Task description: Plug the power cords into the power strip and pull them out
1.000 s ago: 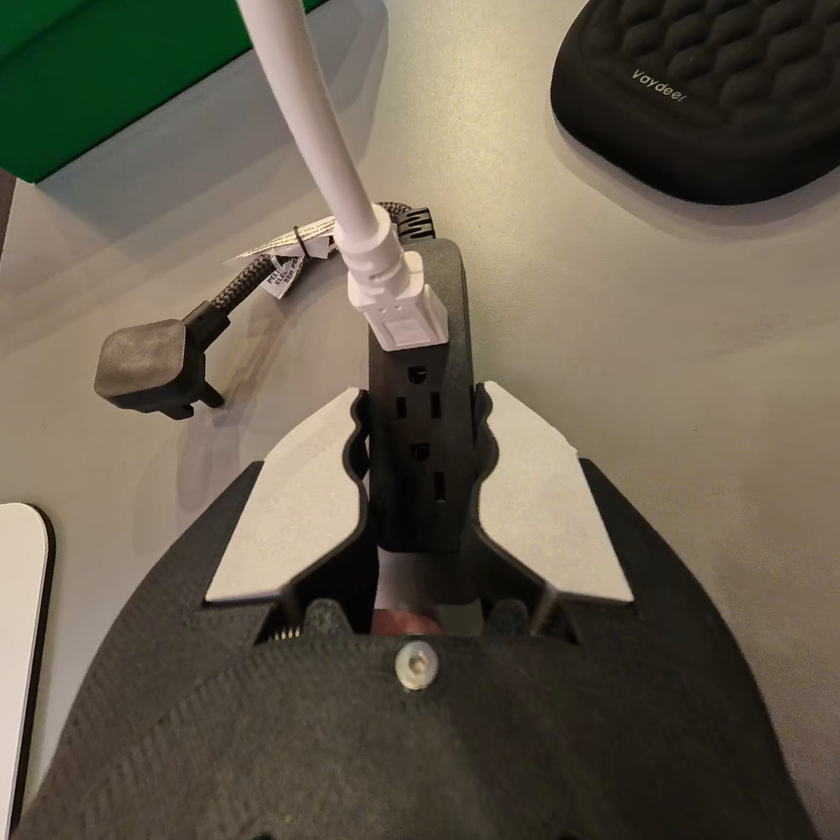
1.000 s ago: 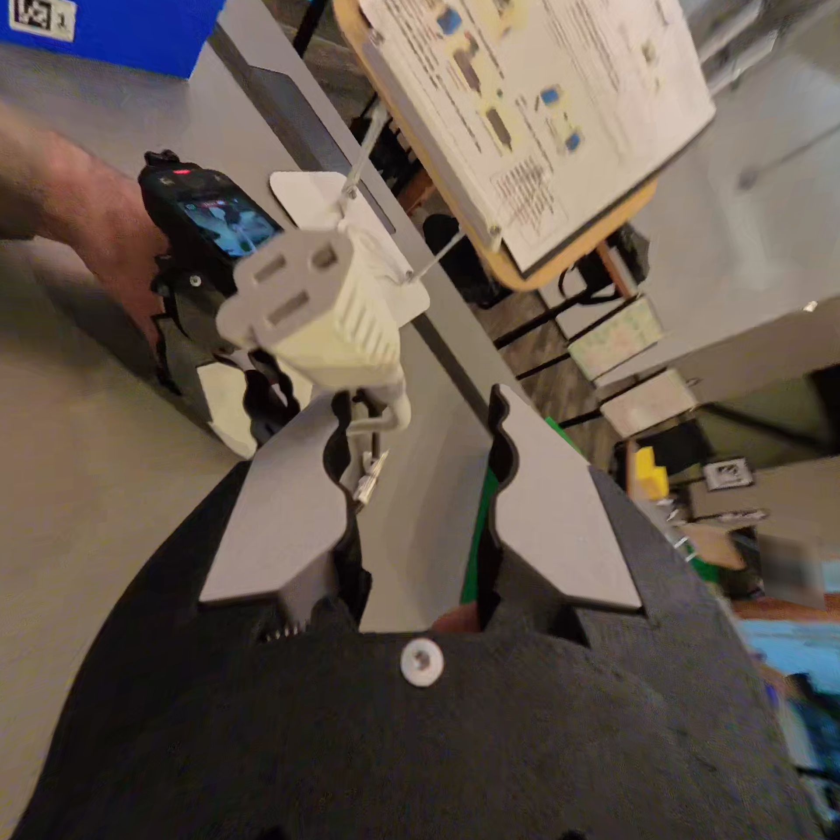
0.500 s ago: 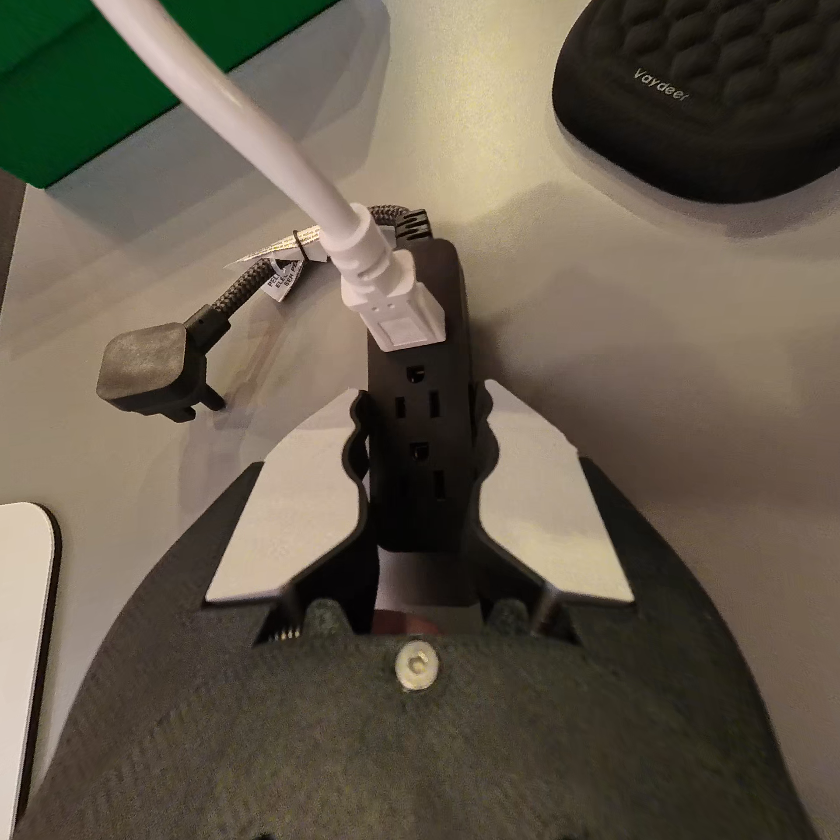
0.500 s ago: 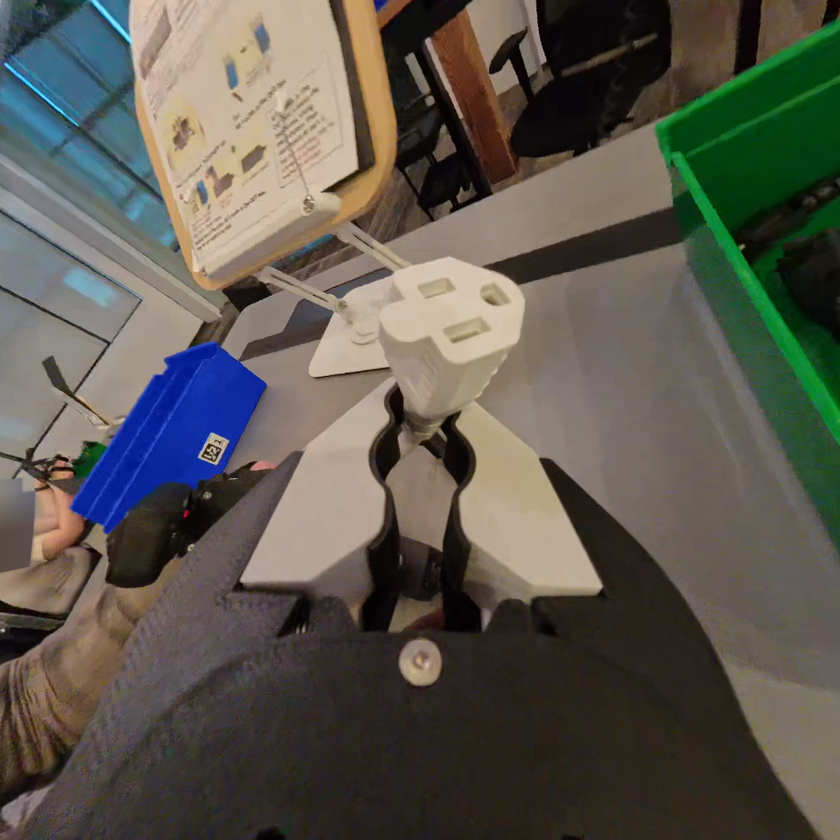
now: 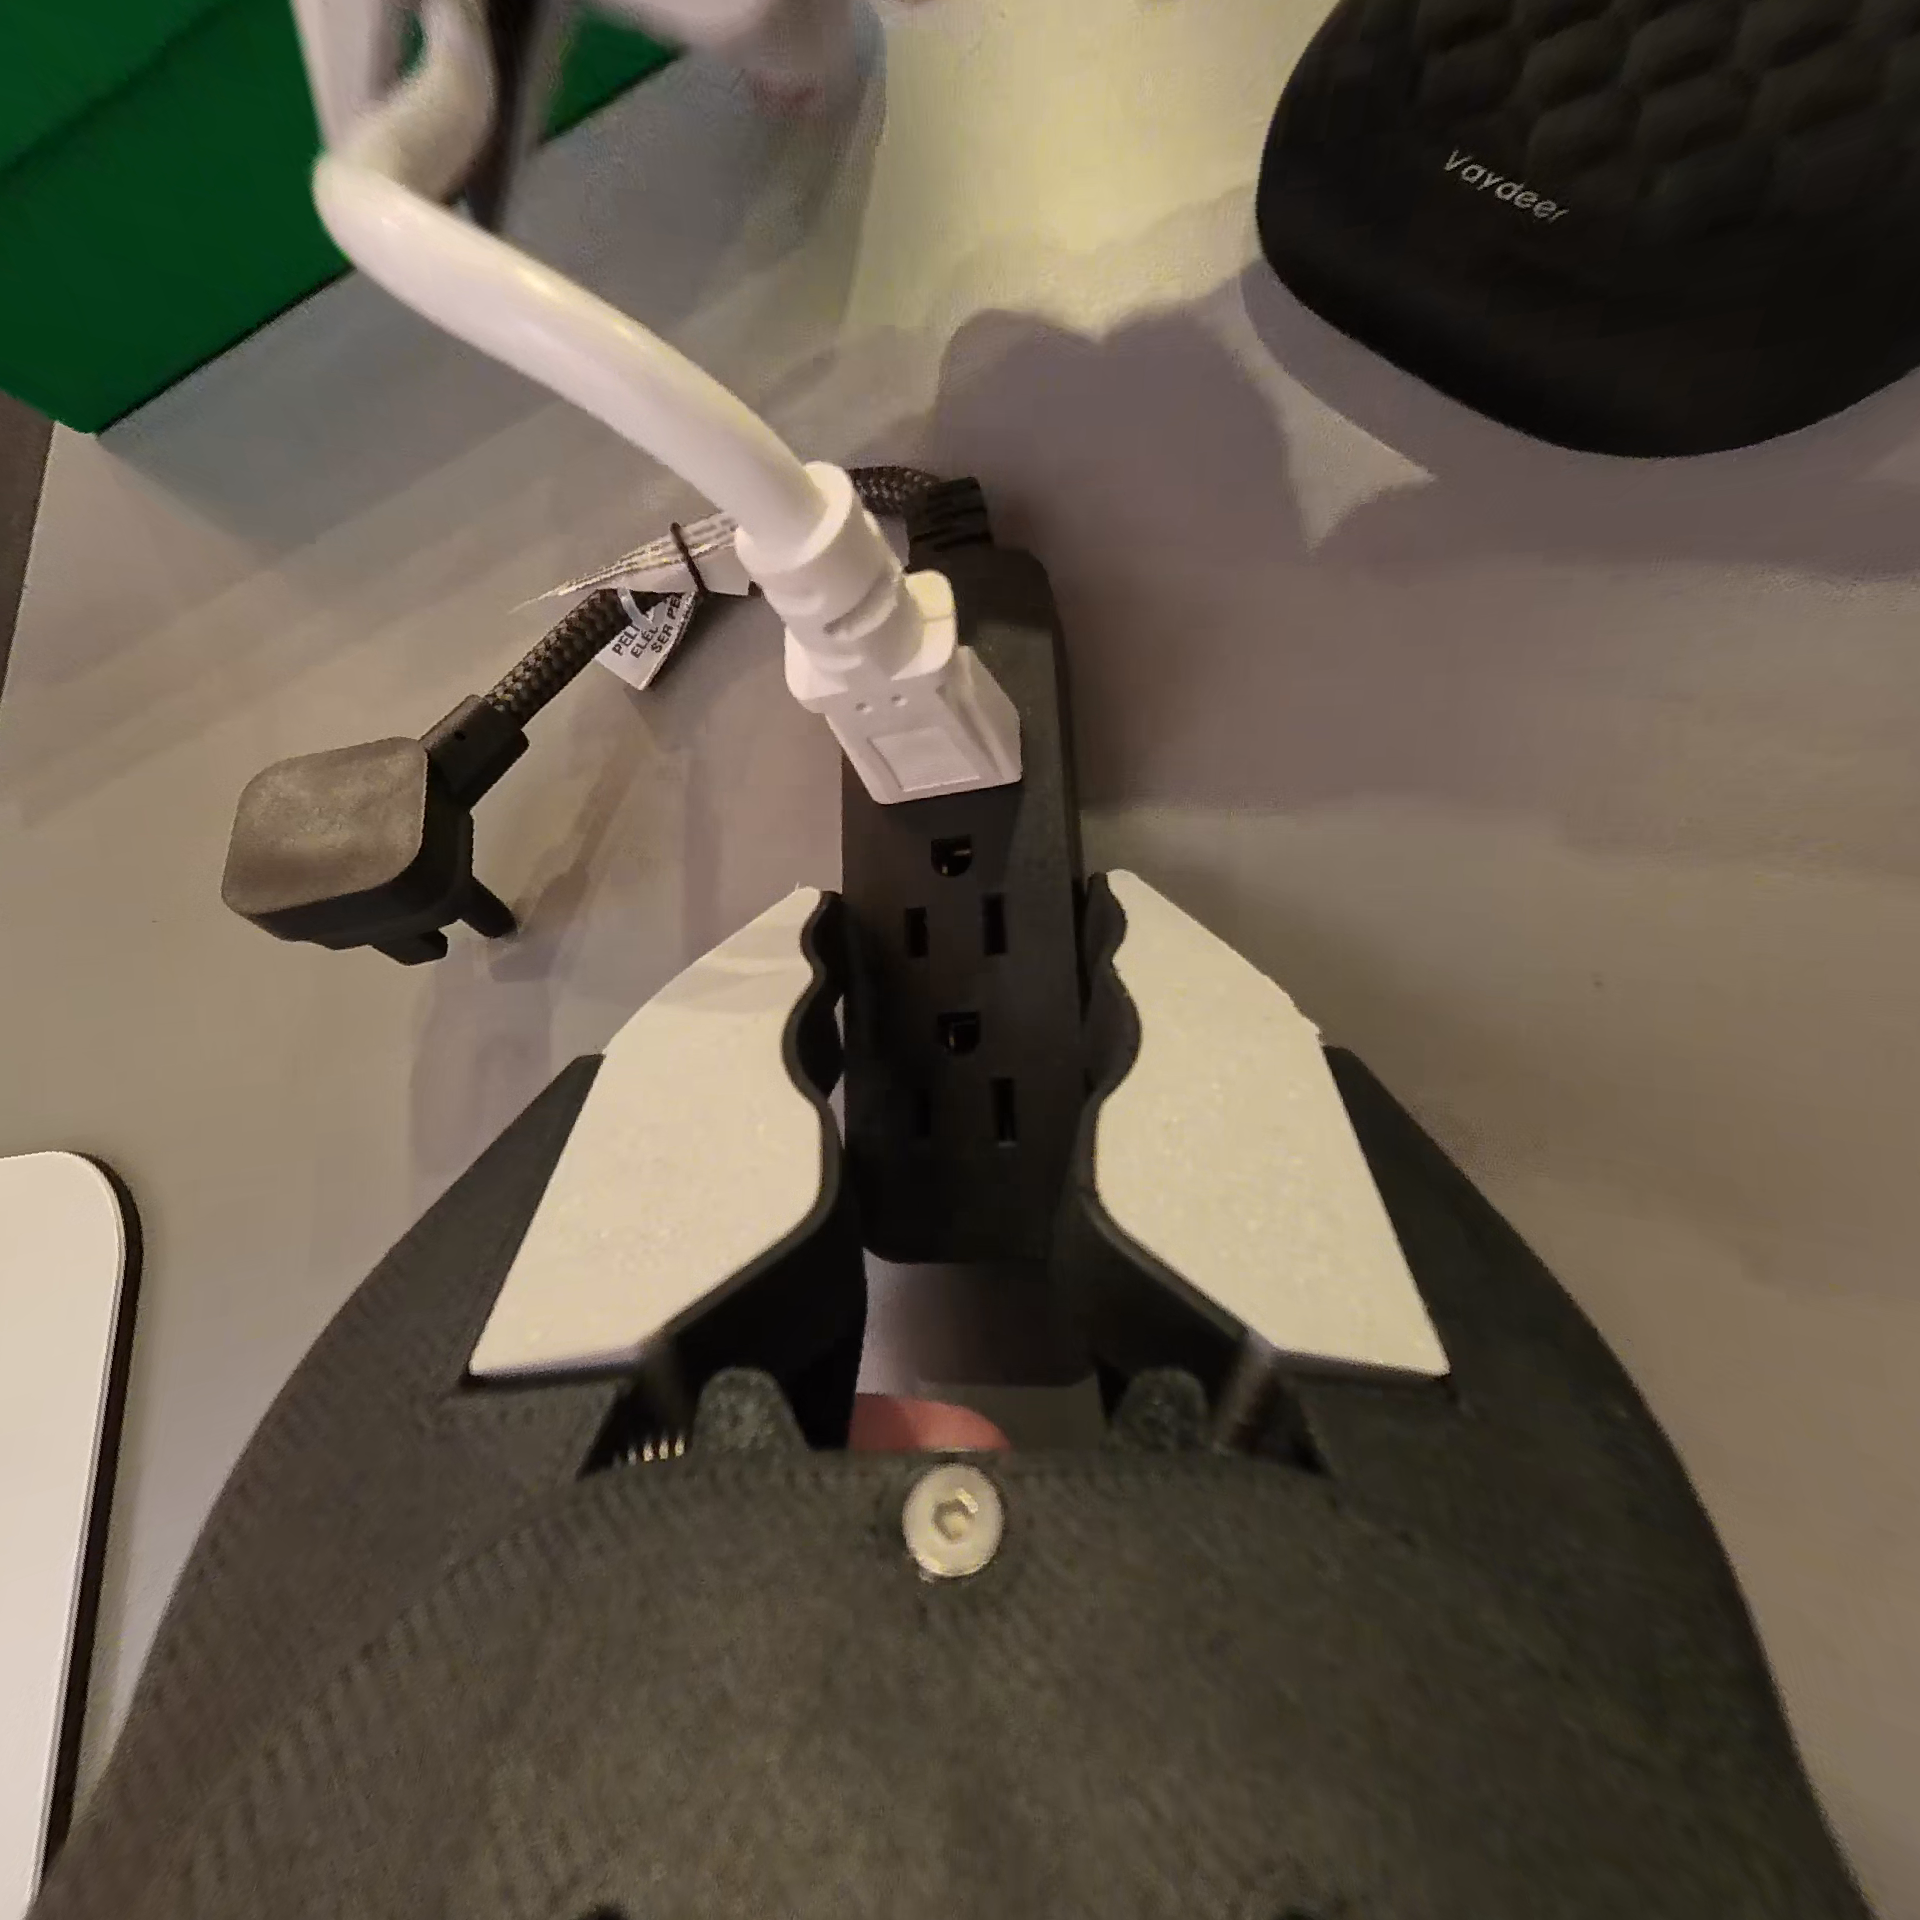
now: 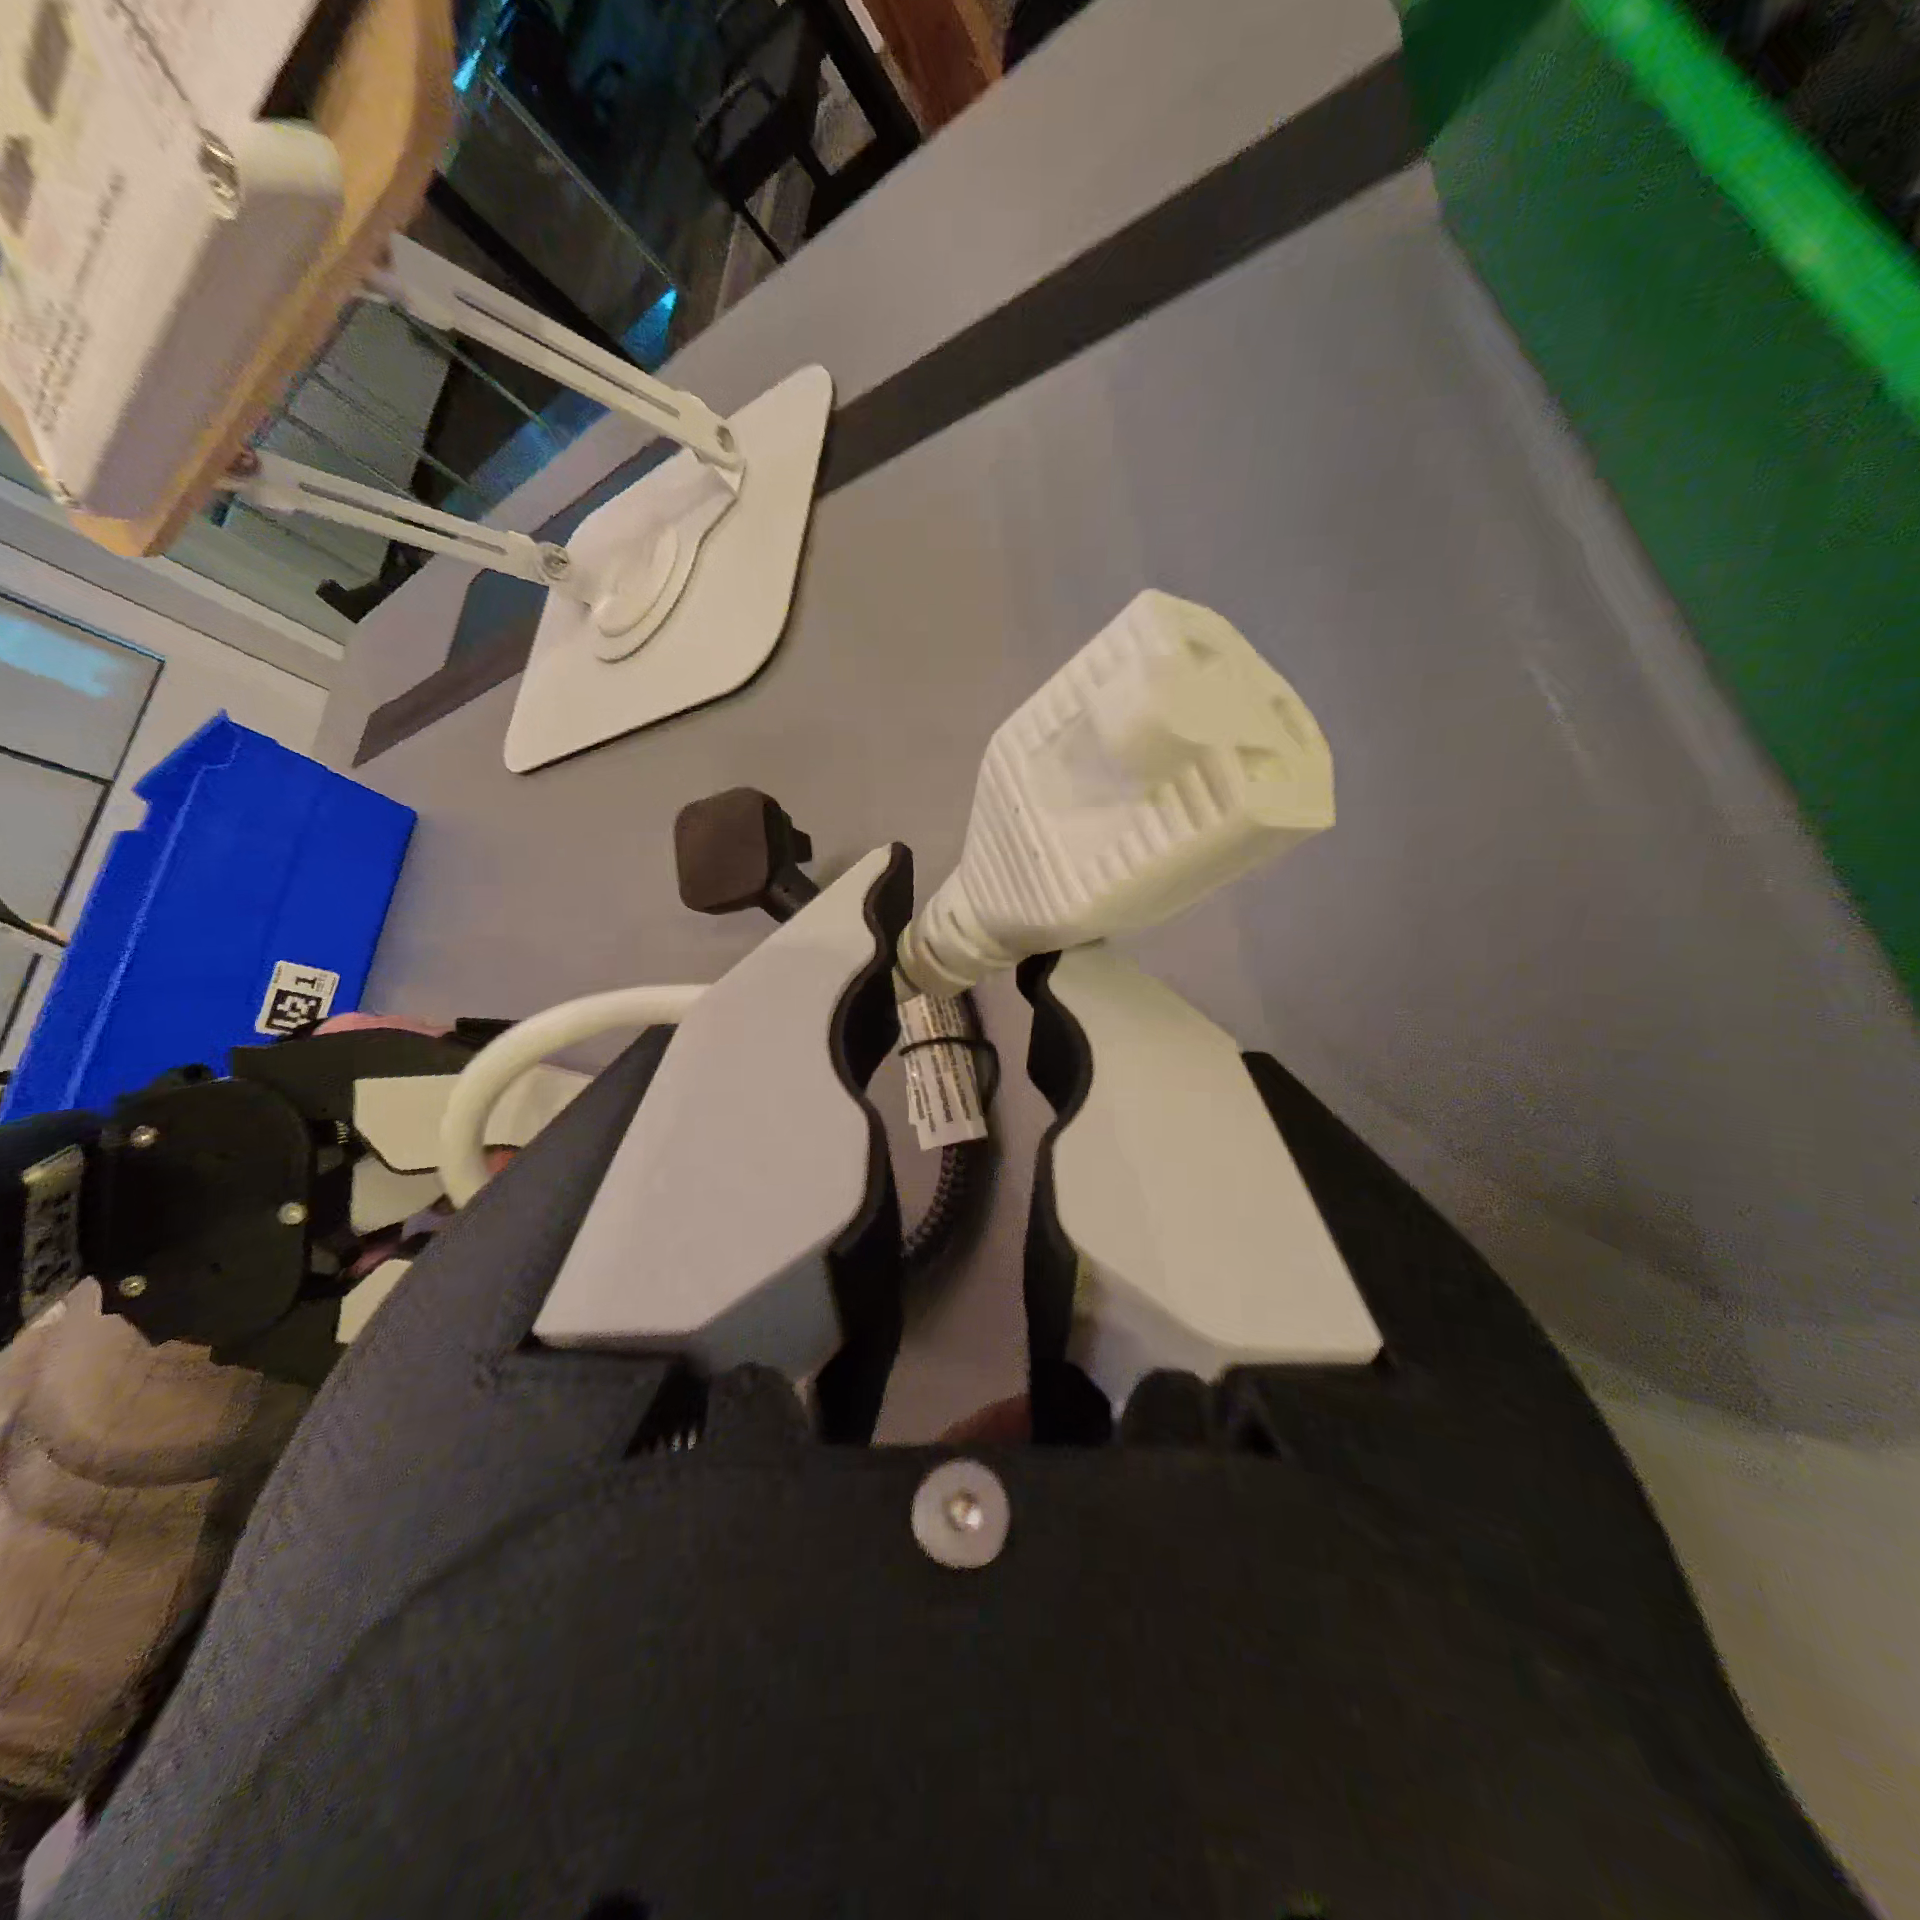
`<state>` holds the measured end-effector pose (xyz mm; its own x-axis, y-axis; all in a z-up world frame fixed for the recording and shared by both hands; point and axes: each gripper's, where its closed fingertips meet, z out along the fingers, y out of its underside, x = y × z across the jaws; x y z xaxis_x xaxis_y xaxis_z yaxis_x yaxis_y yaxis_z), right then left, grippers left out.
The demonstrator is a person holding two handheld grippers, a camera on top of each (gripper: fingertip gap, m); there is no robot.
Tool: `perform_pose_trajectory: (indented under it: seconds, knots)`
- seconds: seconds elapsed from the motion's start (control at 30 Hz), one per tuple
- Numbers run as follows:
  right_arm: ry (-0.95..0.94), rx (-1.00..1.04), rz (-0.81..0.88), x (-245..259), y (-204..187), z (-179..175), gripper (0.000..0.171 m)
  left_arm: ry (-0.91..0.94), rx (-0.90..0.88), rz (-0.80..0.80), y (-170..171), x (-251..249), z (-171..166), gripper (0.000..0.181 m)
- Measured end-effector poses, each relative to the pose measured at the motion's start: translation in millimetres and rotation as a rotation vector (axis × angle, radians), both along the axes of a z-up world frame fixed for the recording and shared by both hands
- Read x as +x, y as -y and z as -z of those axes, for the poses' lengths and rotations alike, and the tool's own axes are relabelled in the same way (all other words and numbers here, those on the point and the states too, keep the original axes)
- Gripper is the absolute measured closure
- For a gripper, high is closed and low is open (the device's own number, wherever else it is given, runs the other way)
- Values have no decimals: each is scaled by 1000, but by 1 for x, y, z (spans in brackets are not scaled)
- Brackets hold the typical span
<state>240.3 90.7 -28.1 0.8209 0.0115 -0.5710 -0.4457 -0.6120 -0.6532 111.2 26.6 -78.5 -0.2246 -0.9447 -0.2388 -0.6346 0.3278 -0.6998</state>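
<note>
- Clamping the black power strip (image 5: 956,1039) between its jaws, the left gripper (image 5: 958,935) pins it flat on the grey table (image 5: 1455,935), two free outlets showing between the fingers.
- White plug (image 5: 914,707) sits in the strip's far outlet, and its white cord (image 5: 561,322) arcs up and away to the left, blurring out at the top edge.
- Only the left wrist view shows that plug seated; it also catches the strip's own black plug (image 5: 332,842) lying on the table on its braided cord, and a black wrist rest (image 5: 1621,208) top right.
- Over in the right wrist view, the right gripper (image 6: 961,966) has its jaws nearly together around the neck of the cord's white socket end (image 6: 1132,800), which is held above the table; real grip or just touching, I cannot tell.
- That view alone gives the green bin (image 6: 1714,416), blue bin (image 6: 208,894), white stand base (image 6: 675,582) and the left gripper from outside.
</note>
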Motion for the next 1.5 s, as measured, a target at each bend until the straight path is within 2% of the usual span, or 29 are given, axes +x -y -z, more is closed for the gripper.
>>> perform_pose_trajectory:
  seconds: [0.1, 0.2, 0.37, 0.43, 0.57, 0.6, 0.63, 0.7, 0.73, 0.8, 0.87, 0.93, 1.03, 1.07, 1.1, 1.17, 1.23, 1.3, 1.33, 1.5]
  knots:
    - [114, 40, -56, 3, 5, -34, 144, -3, 4, 2, 0, 0, 0, 138]
    - [165, 72, -87, 1, 16, -60, 126, -2, -3, 1, 0, 0, 0, 138]
    - [202, 67, -138, -7, 54, -74, 114, -4, -1, 2, -1, 0, 0, 138]
    - [191, 62, -145, -7, 73, -77, 116, -5, -3, 1, -1, 0, 0, 138]
    - [268, 30, -156, 1, 115, -84, 110, -6, -4, 1, -1, 0, 0, 138]
    - [329, 38, -169, 1, 127, -93, 117, -6, -4, 1, -1, 0, 0, 138]
    - [356, 75, -214, -9, 139, -109, 128, -6, -5, 1, -1, 0, 0, 138]
    - [433, 152, -393, -52, 156, -142, 128, -7, -4, 2, -1, 0, 0, 138]
    - [542, 199, -467, -72, 157, -156, 129, -7, -5, 2, -1, 0, 0, 138]
    - [679, 252, -607, -115, 149, -173, 117, -8, -6, 3, -1, 0, 0, 138]
    - [704, 333, -667, -151, 125, -187, 127, -8, -4, 3, -1, 0, 0, 138]
    - [616, 389, -638, -176, 90, -198, 136, -8, -4, 2, -1, 0, 0, 138]
    - [319, 471, -486, -185, 34, -215, 144, -6, -1, 2, -1, 0, 0, 138]
    - [250, 475, -464, -183, 20, -214, 147, -4, -1, 1, -1, 0, 0, 138]
    - [278, 445, -481, -178, 9, -199, 151, -4, -1, 1, -1, 0, 0, 138]
    - [471, 311, -497, -156, -5, -152, 150, -2, -2, 1, -1, 0, 0, 138]
    - [625, 210, -668, -148, 4, -109, 146, -1, -1, 3, -1, 0, 0, 138]
    - [660, 54, -911, -145, 30, -68, 143, 0, -1, 4, -2, 0, 0, 138]
    - [725, 17, -973, -137, 36, -54, 141, 4, 1, 6, -1, 0, 0, 138]
    - [814, -71, -1247, -134, 62, -35, 132, 3, -1, 6, -2, 0, 0, 138]
